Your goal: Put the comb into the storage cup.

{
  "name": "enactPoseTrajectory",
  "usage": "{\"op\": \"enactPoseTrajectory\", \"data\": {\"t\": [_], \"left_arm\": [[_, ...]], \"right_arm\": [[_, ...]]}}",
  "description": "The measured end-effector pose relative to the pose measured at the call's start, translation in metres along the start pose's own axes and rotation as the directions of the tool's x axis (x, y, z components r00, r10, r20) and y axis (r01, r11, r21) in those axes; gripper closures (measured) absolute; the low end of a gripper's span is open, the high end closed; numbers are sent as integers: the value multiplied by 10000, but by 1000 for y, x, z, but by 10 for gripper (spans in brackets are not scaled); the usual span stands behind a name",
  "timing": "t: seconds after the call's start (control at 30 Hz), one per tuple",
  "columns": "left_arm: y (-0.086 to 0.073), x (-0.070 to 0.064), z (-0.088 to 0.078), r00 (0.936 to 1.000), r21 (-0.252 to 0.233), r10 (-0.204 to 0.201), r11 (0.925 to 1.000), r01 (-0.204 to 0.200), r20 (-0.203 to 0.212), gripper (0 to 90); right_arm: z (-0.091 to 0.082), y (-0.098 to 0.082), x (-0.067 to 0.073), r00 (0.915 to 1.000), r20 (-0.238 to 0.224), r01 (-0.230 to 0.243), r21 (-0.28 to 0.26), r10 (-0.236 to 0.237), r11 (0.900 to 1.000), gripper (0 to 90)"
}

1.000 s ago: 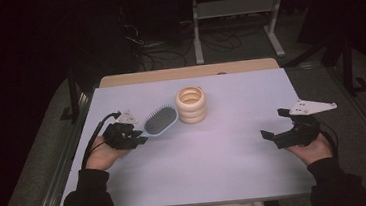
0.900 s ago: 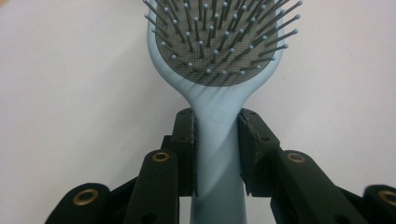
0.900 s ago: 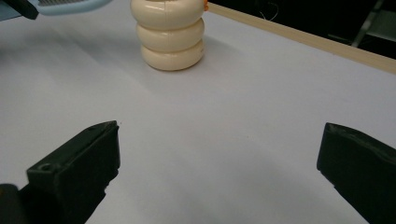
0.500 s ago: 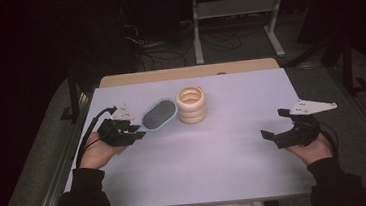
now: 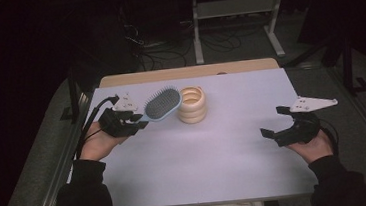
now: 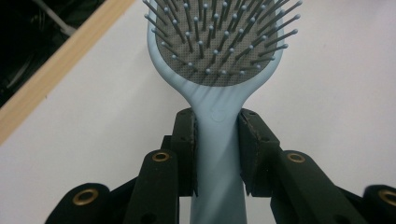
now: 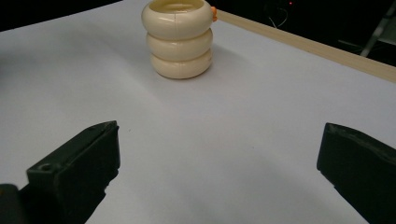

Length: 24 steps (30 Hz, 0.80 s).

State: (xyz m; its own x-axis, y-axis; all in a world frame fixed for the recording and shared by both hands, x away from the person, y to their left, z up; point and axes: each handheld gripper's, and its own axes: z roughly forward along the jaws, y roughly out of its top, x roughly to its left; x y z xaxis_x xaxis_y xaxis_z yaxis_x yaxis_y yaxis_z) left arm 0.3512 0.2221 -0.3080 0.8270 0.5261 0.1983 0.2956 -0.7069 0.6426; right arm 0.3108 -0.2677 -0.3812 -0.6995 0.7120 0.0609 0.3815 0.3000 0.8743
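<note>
Hairbrush gripped, cup waiting

Our left gripper (image 5: 140,121) clamps the hairbrush (image 5: 161,104) left of centre; our right gripper (image 5: 279,121) gapes empty; the ringed cup (image 5: 192,104) remains unfilled.

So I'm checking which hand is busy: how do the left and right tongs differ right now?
The left tongs are shut on the blue hairbrush handle; the right tongs stand wide open with nothing between them. The left tongs sit beside the cream ringed cup, the right tongs far off. Both are black and hand-held.
</note>
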Motion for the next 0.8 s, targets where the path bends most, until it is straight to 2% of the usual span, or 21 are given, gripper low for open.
{"op": "enactPoseTrajectory", "data": {"t": [0.37,0.53,0.8], "left_arm": [[25,-4,-2,9989,-436,422,9981,-431,-215,703],[29,-5,1,9986,-495,476,9976,-488,-244,703],[34,-8,7,9984,-607,538,9967,-546,-154,703]], "right_arm": [[1,19,2,9992,-386,143,40,-142,9999,0],[4,29,1,9982,-584,152,100,-146,9998,0],[8,53,5,9952,-835,521,181,-504,9985,0]]}}
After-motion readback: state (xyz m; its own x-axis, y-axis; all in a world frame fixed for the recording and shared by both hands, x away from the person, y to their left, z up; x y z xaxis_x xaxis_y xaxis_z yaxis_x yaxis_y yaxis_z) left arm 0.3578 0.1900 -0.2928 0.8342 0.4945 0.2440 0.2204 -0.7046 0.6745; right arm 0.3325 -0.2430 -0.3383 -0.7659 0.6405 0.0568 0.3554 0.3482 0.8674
